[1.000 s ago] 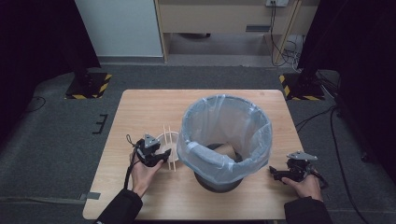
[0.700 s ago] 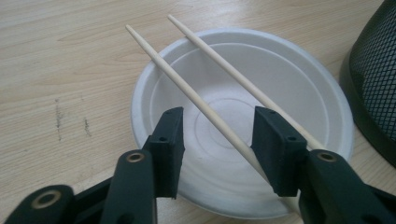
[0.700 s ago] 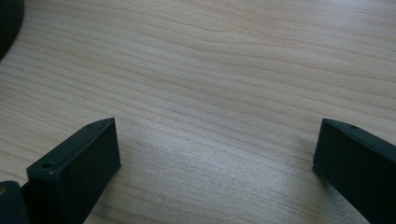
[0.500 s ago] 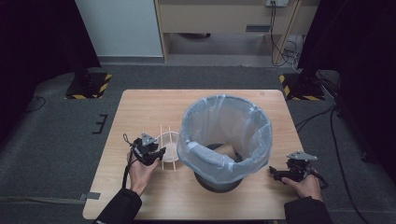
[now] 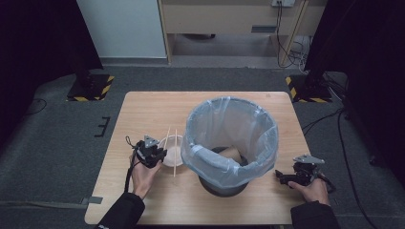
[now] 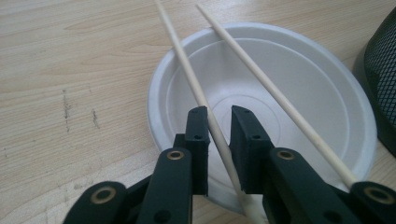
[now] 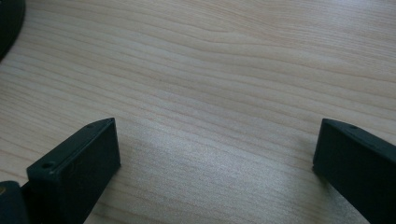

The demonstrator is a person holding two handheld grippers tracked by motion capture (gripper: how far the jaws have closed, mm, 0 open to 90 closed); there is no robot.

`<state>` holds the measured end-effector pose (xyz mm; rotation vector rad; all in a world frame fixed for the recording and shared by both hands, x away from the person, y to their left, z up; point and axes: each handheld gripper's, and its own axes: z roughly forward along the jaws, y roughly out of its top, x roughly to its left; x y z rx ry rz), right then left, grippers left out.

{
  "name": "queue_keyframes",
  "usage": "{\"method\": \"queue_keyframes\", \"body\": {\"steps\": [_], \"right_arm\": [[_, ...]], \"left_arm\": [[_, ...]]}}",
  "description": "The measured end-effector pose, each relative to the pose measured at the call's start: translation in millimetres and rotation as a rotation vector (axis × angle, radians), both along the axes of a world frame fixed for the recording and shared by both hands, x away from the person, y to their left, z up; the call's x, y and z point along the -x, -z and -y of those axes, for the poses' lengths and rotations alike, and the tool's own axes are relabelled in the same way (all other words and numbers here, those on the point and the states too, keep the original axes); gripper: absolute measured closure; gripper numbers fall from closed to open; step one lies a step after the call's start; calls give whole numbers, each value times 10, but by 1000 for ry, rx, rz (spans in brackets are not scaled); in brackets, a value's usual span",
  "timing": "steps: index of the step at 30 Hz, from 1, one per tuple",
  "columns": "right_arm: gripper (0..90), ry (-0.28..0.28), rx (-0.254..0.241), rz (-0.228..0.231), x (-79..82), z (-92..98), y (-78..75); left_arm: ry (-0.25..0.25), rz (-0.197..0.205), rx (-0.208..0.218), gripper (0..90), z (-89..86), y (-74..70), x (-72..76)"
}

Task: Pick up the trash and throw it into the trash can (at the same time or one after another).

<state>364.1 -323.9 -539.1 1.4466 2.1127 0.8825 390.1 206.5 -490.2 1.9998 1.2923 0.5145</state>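
A white disposable bowl [image 5: 173, 149] [image 6: 317, 84] sits on the wooden table [image 5: 143, 109], left of a black mesh bin [image 5: 222, 183] lined with a pale blue bag [image 5: 229, 138]. Two wooden chopsticks lie across the bowl. My left gripper [image 5: 160, 153] [image 6: 219, 112] reaches over the bowl's near rim with the left chopstick [image 6: 187, 65] between its jaws. The jaws have just been closing, and a thin gap still shows beside the stick. The other chopstick [image 6: 261, 79] lies outside the jaws. My right gripper [image 5: 282, 179] [image 7: 217, 149] rests wide open on bare wood right of the bin.
The bin's mesh wall [image 6: 380, 70] stands close to the right of the bowl. Some crumpled brown waste [image 5: 231, 153] lies inside the bag. Bare tabletop stretches behind the bowl and the bin. Dark stands and cables are on the floor beyond the table.
The left gripper's jaws look narrower at the bowl's rim than a second ago. Both hands, the bowl and the bin stay where they were.
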Motion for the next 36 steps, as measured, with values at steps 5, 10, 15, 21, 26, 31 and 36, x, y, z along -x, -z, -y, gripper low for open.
{"method": "queue_keyframes", "body": {"steps": [5,10,15,21,26,31,36], "right_arm": [[8,-1,0,0,-1,-1,0],[8,-1,-1,-1,0,-3,0],[8,-2,-2,-2,-1,-4,0],[8,-3,-1,-1,-1,-4,0],[8,-3,-1,-1,-1,-4,0],[8,-2,-2,-2,-1,-4,0],[8,-4,-1,-1,-2,-4,0]], "left_arm": [[0,-4,-5,808,-7,7,-6],[-4,-9,-10,842,-8,18,-26],[2,-8,-15,849,2,10,-26],[8,4,-4,851,3,-13,-17],[10,28,13,851,-6,-74,3],[4,72,43,851,-49,-184,32],[-7,128,84,851,-125,-340,79]]}}
